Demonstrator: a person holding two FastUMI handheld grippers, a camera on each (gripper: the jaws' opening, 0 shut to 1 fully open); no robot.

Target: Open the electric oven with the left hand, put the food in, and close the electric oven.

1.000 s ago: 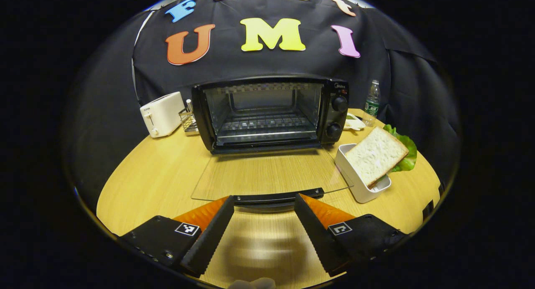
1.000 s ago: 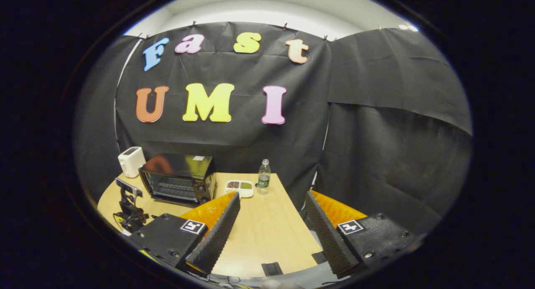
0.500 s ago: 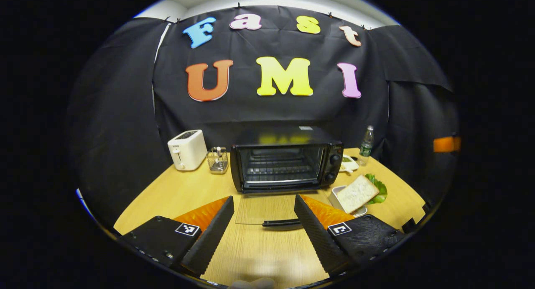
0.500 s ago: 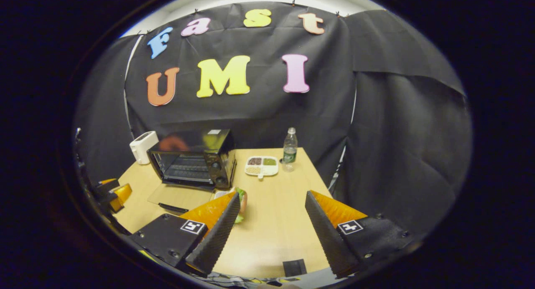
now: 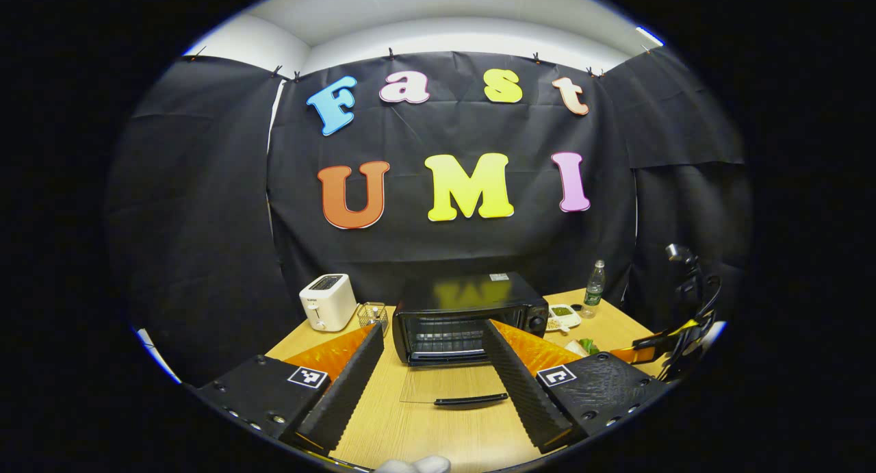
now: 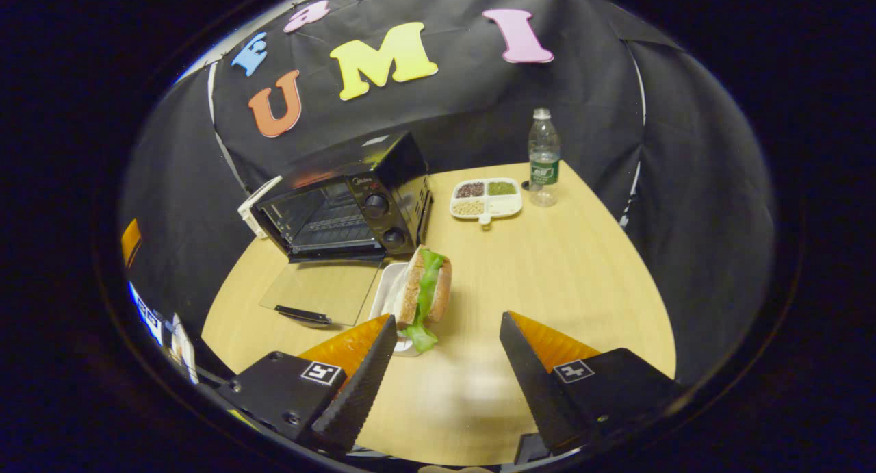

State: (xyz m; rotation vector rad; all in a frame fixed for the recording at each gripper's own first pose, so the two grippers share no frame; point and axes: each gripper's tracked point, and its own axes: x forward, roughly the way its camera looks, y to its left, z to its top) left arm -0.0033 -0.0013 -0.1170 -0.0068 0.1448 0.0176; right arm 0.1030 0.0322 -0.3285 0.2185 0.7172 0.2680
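A black electric oven point(image 6: 345, 202) stands on a round wooden table point(image 6: 561, 267), its glass door point(image 6: 320, 291) folded flat onto the tabletop so the wire rack inside is reachable. This suggests the opening step is done and loading comes next.

The food, a sandwich point(image 6: 426, 291) with lettuce, stands on edge in a small white tray point(image 6: 387, 288) just beside the oven, at about 5 o'clock from it and next to the open door. That placement keeps the carry into the oven short.

The right gripper point(image 6: 441, 370) hovers low over the table with its fingers spread and empty, the sandwich at 11 o'clock just beyond them, apparently lining up a grasp.

The left gripper point(image 5: 428, 380) is also released and holds nothing; it is well back from the oven, probably to leave the opening clear.
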